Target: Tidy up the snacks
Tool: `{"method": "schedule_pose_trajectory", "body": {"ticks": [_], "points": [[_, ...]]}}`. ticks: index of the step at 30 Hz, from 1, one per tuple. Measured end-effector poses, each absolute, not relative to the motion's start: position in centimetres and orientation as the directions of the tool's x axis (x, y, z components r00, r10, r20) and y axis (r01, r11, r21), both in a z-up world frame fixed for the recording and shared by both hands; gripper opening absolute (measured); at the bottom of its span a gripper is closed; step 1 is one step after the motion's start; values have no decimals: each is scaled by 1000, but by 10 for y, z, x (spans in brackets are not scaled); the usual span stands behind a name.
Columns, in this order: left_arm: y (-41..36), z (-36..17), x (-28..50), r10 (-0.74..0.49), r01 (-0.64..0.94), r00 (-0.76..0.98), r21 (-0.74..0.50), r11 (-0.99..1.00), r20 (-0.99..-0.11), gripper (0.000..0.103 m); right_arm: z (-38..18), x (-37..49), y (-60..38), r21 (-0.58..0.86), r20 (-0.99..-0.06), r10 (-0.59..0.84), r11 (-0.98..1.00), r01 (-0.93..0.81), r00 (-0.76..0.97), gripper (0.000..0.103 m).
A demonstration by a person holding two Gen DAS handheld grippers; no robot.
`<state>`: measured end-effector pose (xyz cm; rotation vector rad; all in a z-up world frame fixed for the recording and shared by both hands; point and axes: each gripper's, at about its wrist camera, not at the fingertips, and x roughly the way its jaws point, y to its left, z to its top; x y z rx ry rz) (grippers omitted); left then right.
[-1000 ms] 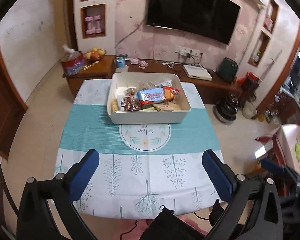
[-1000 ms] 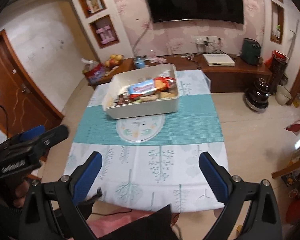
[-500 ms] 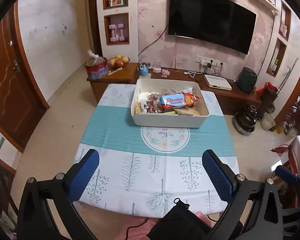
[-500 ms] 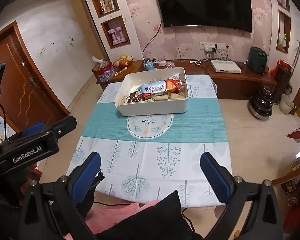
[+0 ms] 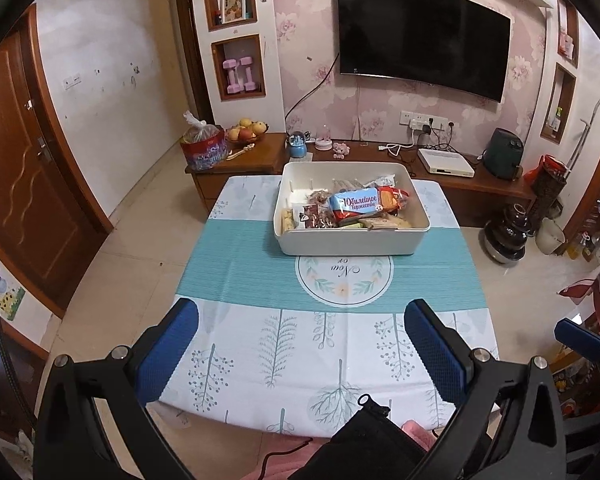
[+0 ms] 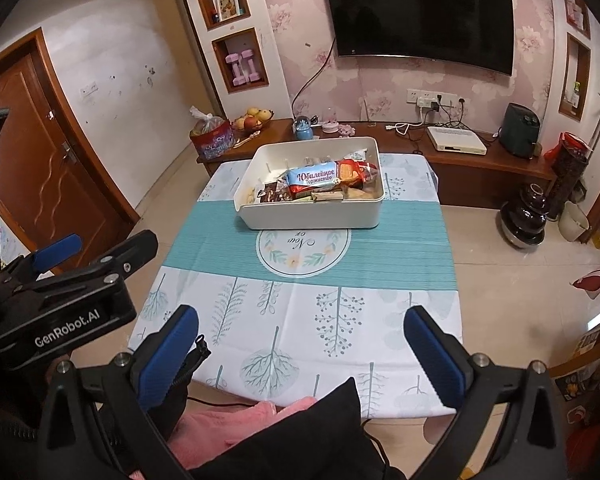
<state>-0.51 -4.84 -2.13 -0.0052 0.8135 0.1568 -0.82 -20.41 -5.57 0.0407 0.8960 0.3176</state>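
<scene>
A white bin (image 5: 352, 242) stands on the far half of the table, filled with snack packs. A blue biscuit pack (image 5: 356, 202) lies on top of them. My left gripper (image 5: 302, 312) hovers over the table's near edge, open and empty, well short of the bin. In the right wrist view the same bin (image 6: 312, 216) and blue pack (image 6: 312, 176) sit ahead. My right gripper (image 6: 302, 316) is open wide with nothing between its fingers, also at the near edge. The left tool's black housing (image 6: 60, 308) shows at that view's left.
The table wears a teal and white printed cloth (image 5: 260, 272). Behind it a low wooden cabinet (image 5: 480, 184) carries a fruit bowl (image 5: 246, 130), a red bag (image 5: 202, 146) and small items. A brown door (image 5: 24, 184) is on the left. A dark pot (image 5: 508, 236) stands on the floor at right.
Both views have tilted up and swung left, so the table and bin sit further right and look smaller. Both grippers stay open and empty.
</scene>
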Motion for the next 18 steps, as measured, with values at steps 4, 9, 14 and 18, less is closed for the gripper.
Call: {"method": "schedule_pose_trajectory", "body": {"ticks": [4, 9, 14, 18], "points": [[-50, -22, -4, 136, -139, 674, 57, 989, -726, 102, -59, -3, -202, 167, -772, 290, 951, -259, 566, 103], [-50, -23, -3, 141, -144, 668, 58, 988, -731, 102, -61, 1, -201, 167, -778, 290, 951, -262, 557, 103], [-47, -26, 2, 137, -144, 658, 55, 988, -740, 102, -62, 5, -198, 165, -784, 289, 950, -265, 549, 103], [-46, -28, 3, 133, -137, 655, 57, 989, -743, 102, -63, 6, -197, 165, -787, 288, 950, -265, 545, 103]]}}
